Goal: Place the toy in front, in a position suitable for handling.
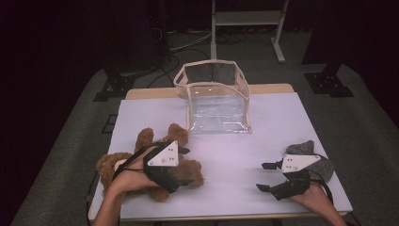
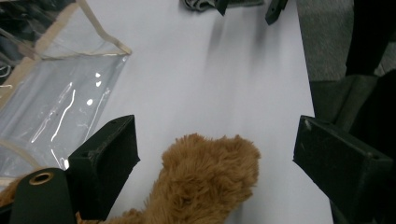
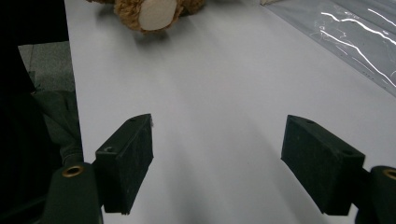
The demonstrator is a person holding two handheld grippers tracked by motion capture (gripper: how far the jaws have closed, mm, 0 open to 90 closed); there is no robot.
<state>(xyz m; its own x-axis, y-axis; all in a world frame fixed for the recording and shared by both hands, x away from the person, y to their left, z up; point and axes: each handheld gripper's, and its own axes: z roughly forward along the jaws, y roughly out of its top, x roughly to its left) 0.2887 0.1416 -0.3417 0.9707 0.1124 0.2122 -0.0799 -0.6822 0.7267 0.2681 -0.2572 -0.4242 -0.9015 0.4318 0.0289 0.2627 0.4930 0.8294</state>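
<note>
One clear bag (image 1: 219,106) beyond teddy bear (image 1: 141,162)

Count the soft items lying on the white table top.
2. The brown plush teddy bear lies at the near left under the left gripper; the grey felt-like item sits near right behind the right gripper, partly hidden.

High view looks down; both tongs' views skim low, sharing the table (image 1: 263,136)
</note>
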